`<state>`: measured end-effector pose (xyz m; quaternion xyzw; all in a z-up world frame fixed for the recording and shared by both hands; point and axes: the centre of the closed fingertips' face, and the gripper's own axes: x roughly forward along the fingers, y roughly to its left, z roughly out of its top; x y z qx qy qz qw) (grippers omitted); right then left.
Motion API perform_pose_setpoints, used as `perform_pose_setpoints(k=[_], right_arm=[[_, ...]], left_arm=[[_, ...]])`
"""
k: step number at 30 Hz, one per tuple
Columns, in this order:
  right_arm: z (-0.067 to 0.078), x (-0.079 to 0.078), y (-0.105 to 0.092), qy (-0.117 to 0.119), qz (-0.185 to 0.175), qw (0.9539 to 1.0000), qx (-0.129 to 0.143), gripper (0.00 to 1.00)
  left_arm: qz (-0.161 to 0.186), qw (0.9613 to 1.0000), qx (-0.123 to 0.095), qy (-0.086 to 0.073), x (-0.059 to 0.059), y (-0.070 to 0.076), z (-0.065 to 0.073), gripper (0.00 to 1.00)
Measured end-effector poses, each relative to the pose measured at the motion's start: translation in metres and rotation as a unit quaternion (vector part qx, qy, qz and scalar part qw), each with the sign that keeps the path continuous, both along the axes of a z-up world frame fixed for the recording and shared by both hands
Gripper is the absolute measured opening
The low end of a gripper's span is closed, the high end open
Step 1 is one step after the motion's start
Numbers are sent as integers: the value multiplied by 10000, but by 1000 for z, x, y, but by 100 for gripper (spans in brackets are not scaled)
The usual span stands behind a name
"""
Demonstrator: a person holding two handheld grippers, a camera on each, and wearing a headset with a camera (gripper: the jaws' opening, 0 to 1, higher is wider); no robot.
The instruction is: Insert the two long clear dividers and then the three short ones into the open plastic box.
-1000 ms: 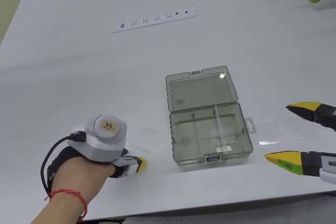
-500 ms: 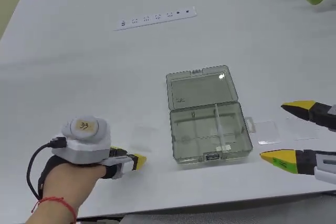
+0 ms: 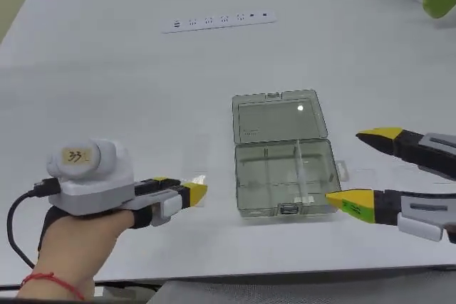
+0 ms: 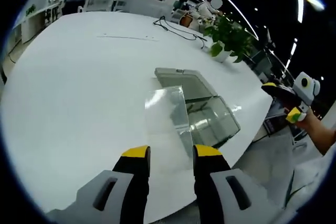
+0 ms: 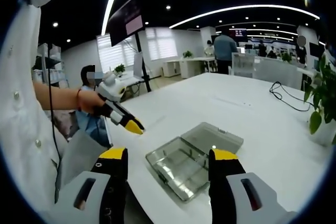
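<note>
- The left tongs [image 4: 169, 153] are pinched narrow on the lower edge of a clear divider [image 4: 167, 113]. The sheet stands up out of the jaws and leans a little to one side.
- In the head view these tongs sit left of the box [image 3: 246, 201], apart from it, with the sheet pointing toward it.
- The box rests on the white bench [image 3: 128, 90], its lid [image 3: 279, 115] folded flat behind the tray.
- At least one partition seems to stand in the tray. The clear plastic makes a count unsafe.
- The right tongs [image 3: 363, 169] are spread wide and hold nothing. They are just right of the box, the lower jaw close to its front right corner.
- I cannot tell whether the held sheet is a long or a short one.
- The divider looks thin, light and stiff. Its faces are smooth, so it may well slip or swing in a grip at one point.
- It is best held along the middle of one long edge. That leaves both ends free to drop into the wall slots.
- A hard squeeze could bow or crack it, so a firm, modest grip suits.
- The box also looks light and may slide when the sheet is pressed in. The free tongs could steady a wall.
</note>
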<state>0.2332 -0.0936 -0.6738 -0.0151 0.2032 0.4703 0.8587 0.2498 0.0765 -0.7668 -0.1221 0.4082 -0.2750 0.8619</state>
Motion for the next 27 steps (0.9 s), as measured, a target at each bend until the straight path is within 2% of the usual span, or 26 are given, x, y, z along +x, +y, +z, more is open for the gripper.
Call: perform_pose_setpoints(k=[2, 8, 11, 14, 16, 17, 24, 27], right_arm=[[5, 2, 7, 47, -48, 9999, 76, 60], [15, 11, 27, 235, -248, 9988, 340, 51], [16, 14, 37, 406, -354, 9976, 436, 45], [11, 18, 42, 618, -512, 9954, 528, 38], [8, 19, 49, 869, -640, 9922, 628, 33], [9, 20, 51, 850, -638, 9921, 667, 32], [3, 22, 65, 1195, -788, 9867, 766, 25], [1, 24, 66, 1294, -834, 9847, 820, 20]], left_arm=[[14, 9997, -220, -83, 0, -8, 8, 30], [-46, 9972, -660, -350, -2, -30, 33, 30], [-133, 9960, -749, -469, -3, -41, 42, 30], [-194, 9946, -852, -566, -4, -52, 49, 30], [-273, 9933, -914, -649, -4, -58, 53, 30], [-294, 9931, -921, -661, -5, -60, 54, 30], [-447, 9906, -977, -845, -5, -73, 61, 30], [-567, 9897, -902, -957, -6, -77, 63, 30]])
